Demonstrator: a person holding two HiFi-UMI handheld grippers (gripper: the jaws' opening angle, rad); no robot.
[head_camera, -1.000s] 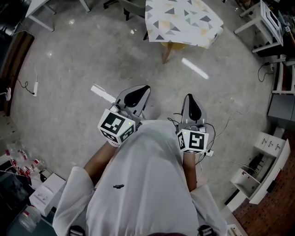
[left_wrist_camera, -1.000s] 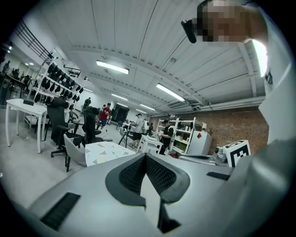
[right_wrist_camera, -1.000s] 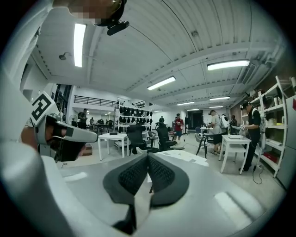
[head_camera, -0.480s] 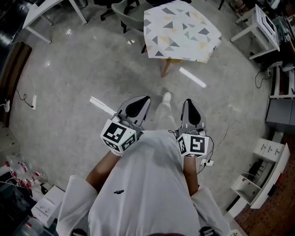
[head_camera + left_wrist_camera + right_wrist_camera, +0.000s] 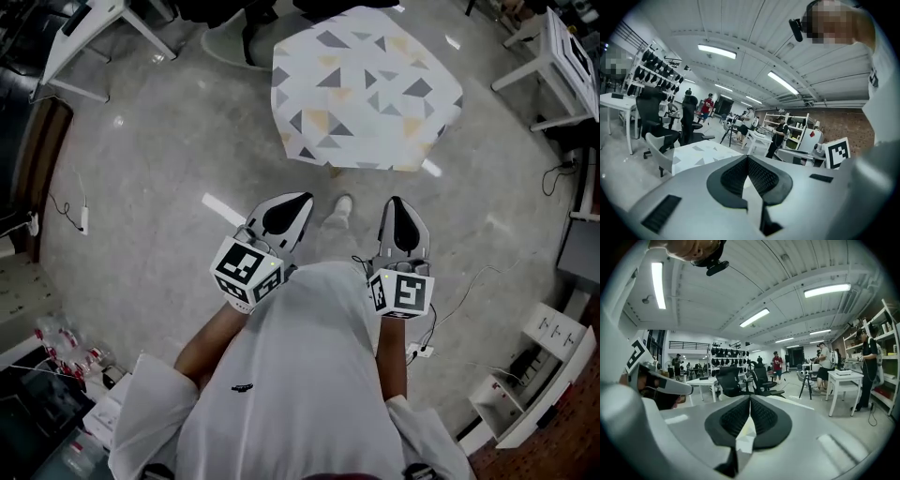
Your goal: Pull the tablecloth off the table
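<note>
A white tablecloth (image 5: 366, 89) with grey and yellow triangles covers a small table straight ahead, its edges hanging over the sides. In the left gripper view the tablecloth (image 5: 701, 152) shows just beyond the jaws. My left gripper (image 5: 295, 202) and right gripper (image 5: 397, 204) are held side by side at waist height, short of the table's near edge and pointing at it. Both are shut with nothing between the pads, which is also plain at the left gripper (image 5: 747, 160) and the right gripper (image 5: 750, 401) in their own views.
A grey chair (image 5: 234, 37) stands at the table's far left. White tables (image 5: 89, 28) are at upper left, white racks (image 5: 562, 47) at upper right, and shelving (image 5: 544, 366) at lower right. Cables trail on the floor (image 5: 141, 187). People stand far off.
The table has come nearer and fills more of the head view as the person walks toward it. Both grippers stay shut and level in front of the body.
</note>
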